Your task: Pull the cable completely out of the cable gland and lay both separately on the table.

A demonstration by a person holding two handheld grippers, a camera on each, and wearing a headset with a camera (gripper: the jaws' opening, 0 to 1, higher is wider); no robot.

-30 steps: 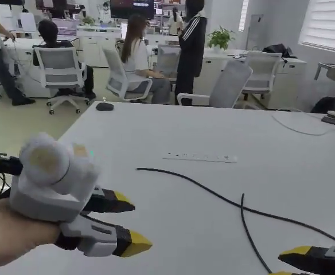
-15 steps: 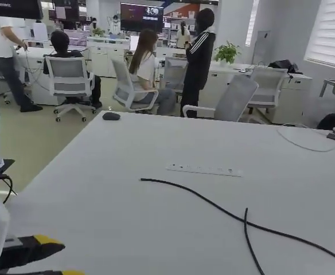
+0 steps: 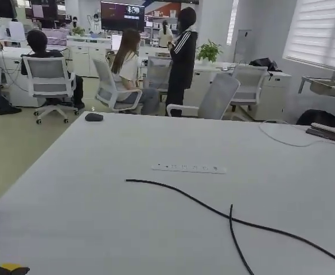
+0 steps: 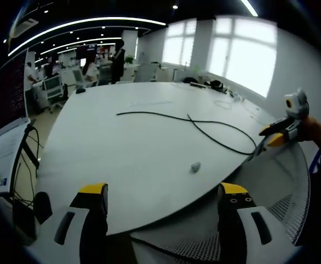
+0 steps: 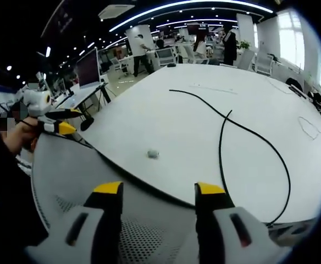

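The black cable (image 3: 213,209) lies loose across the white table (image 3: 98,189), with one branch crossing another. It appears as cable (image 4: 188,118) in the left gripper view and cable (image 5: 232,124) in the right gripper view. A small pale cable gland (image 4: 195,166) lies alone near the table's near edge, apart from the cable; it is the same gland (image 5: 153,154) seen from the right gripper. My left gripper (image 4: 163,190) is open and holds nothing, back from the table edge. My right gripper (image 5: 159,188) is open too, over a mesh chair back. A yellow fingertip (image 3: 14,268) peeks in at the bottom left.
A white power strip (image 3: 187,168) lies beyond the cable. A mesh chair back (image 5: 122,220) sits between me and the table edge. A computer mouse (image 3: 93,117) rests at the far left corner. People and office chairs (image 3: 213,100) are behind the table.
Both grippers have dropped back out of the head view toward me, only a yellow tip remaining at the bottom left. The head camera has shifted slightly. The cable has not moved.
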